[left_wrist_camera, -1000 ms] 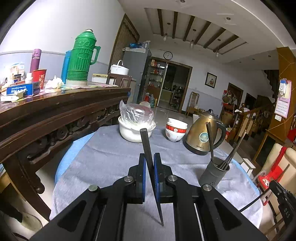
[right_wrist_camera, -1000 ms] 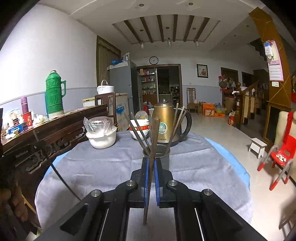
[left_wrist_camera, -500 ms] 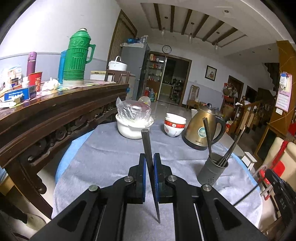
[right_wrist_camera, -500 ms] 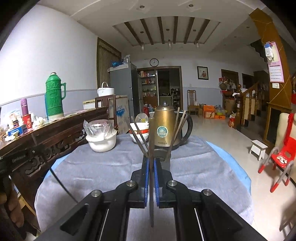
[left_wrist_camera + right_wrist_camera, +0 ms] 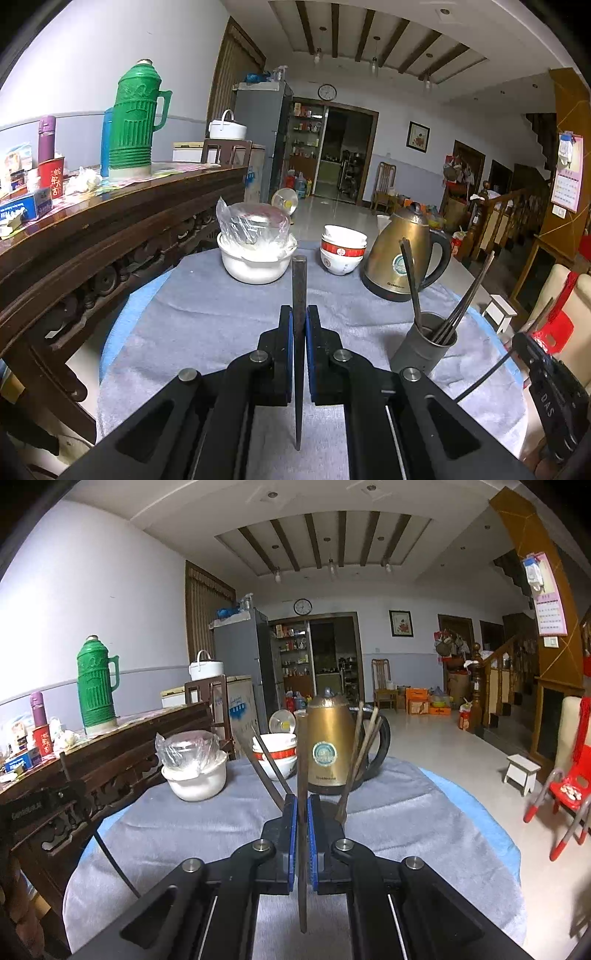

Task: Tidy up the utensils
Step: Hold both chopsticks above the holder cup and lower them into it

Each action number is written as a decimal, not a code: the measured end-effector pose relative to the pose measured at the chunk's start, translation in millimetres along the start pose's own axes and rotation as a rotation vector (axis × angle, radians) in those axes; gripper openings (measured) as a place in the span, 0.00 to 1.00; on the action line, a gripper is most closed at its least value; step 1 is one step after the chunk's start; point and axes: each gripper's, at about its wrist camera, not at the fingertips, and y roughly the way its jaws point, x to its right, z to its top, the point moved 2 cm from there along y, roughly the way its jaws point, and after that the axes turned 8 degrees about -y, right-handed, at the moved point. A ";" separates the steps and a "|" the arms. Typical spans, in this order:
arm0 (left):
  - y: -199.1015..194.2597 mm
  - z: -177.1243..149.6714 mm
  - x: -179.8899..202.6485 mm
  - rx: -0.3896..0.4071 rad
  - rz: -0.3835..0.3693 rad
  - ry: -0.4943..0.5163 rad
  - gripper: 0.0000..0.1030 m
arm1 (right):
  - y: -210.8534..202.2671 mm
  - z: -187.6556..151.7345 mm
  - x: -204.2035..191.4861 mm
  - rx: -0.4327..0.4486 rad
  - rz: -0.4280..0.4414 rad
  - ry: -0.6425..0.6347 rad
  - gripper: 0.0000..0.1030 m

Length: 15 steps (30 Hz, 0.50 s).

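My left gripper point(image 5: 299, 317) is shut on a dark chopstick point(image 5: 299, 280) that stands upright between its blue pads, above the grey cloth. A grey utensil holder point(image 5: 424, 349) with several chopsticks in it stands to its right. My right gripper point(image 5: 303, 805) is shut on a brown chopstick point(image 5: 302, 753), also upright. Directly behind its fingertips is the holder, almost wholly hidden; only its chopsticks point(image 5: 360, 753) fan out to both sides. The right gripper point(image 5: 546, 387) shows at the edge of the left wrist view.
A gold kettle point(image 5: 399, 258), stacked red-and-white bowls point(image 5: 341, 251) and a white pot point(image 5: 255, 264) holding a plastic-wrapped bowl stand at the back of the round table point(image 5: 192, 332). A dark wooden sideboard point(image 5: 92, 236) with a green thermos point(image 5: 135, 122) runs along the left.
The right gripper has moved forward to the holder, which now sits hidden behind its fingers. The left gripper has shifted, and its chopstick stands straighter in the jaws.
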 end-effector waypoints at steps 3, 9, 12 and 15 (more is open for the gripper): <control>-3.5 -2.5 -2.1 0.021 0.004 0.011 0.06 | -5.7 -4.8 3.9 0.004 -0.008 0.003 0.06; -11.0 -3.3 -12.6 0.017 0.003 -0.014 0.07 | -18.4 -12.1 13.8 -0.007 -0.007 0.023 0.06; -12.8 -3.1 -14.9 0.011 0.002 -0.021 0.07 | -19.9 -13.2 14.7 -0.007 -0.004 0.026 0.06; -12.9 -2.5 -15.0 0.007 0.002 -0.025 0.07 | -19.7 -13.4 15.0 -0.006 -0.001 0.030 0.06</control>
